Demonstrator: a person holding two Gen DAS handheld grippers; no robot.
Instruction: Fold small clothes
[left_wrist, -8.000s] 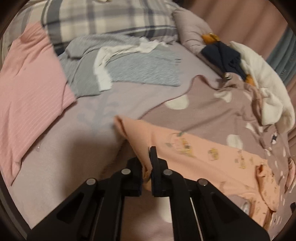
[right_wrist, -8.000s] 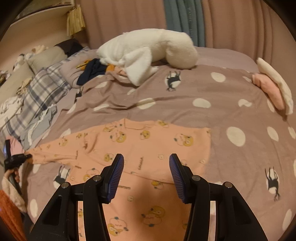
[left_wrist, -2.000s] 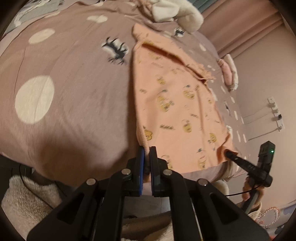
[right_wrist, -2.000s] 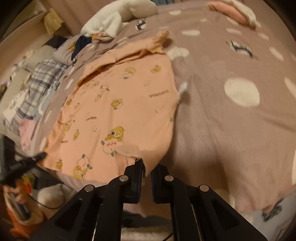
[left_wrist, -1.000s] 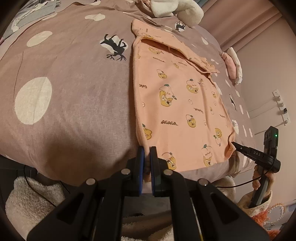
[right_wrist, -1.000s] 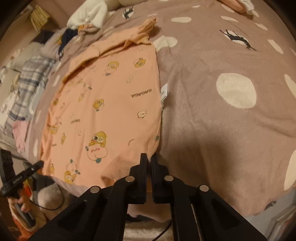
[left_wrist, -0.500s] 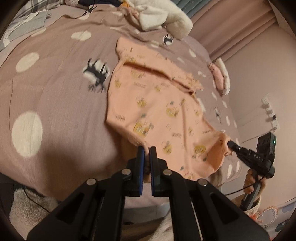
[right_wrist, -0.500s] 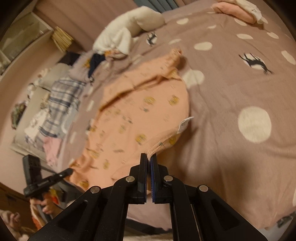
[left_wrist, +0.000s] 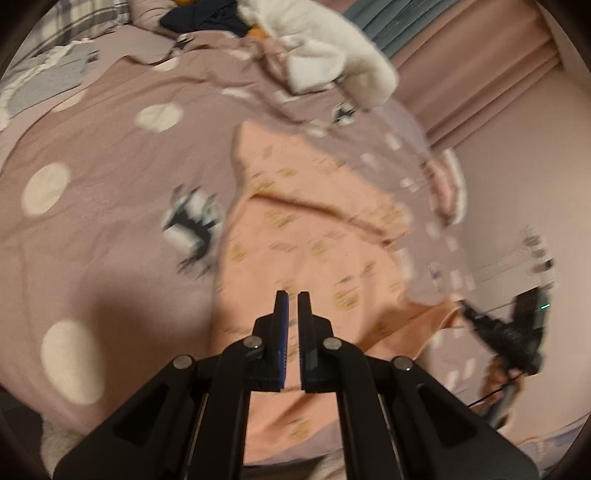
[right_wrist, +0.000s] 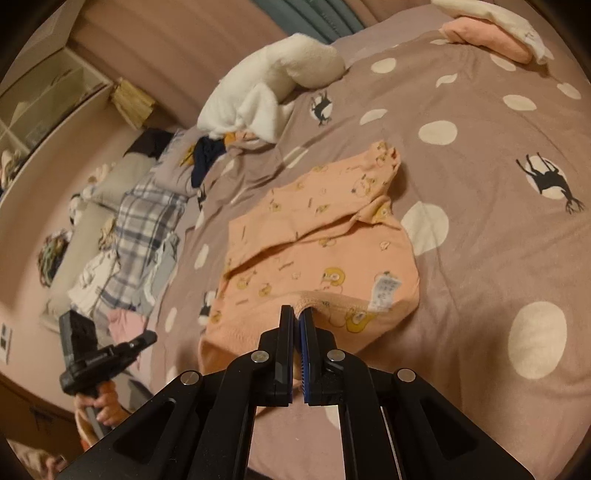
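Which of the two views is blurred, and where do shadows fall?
Left wrist view: motion-blurred, the prints on the peach garment smear; a dark shadow lies on the dotted blanket lower left. Right wrist view: sharp, the care label visible; dim warm light, fisheye bending.

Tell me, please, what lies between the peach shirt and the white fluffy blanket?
Between the peach shirt and the white fluffy blanket only spotted bedcover shows, with a black deer print, in the right wrist view.

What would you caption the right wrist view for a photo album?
Right gripper pinching the hem of a peach shirt on a spotted blanket, mid-fold.
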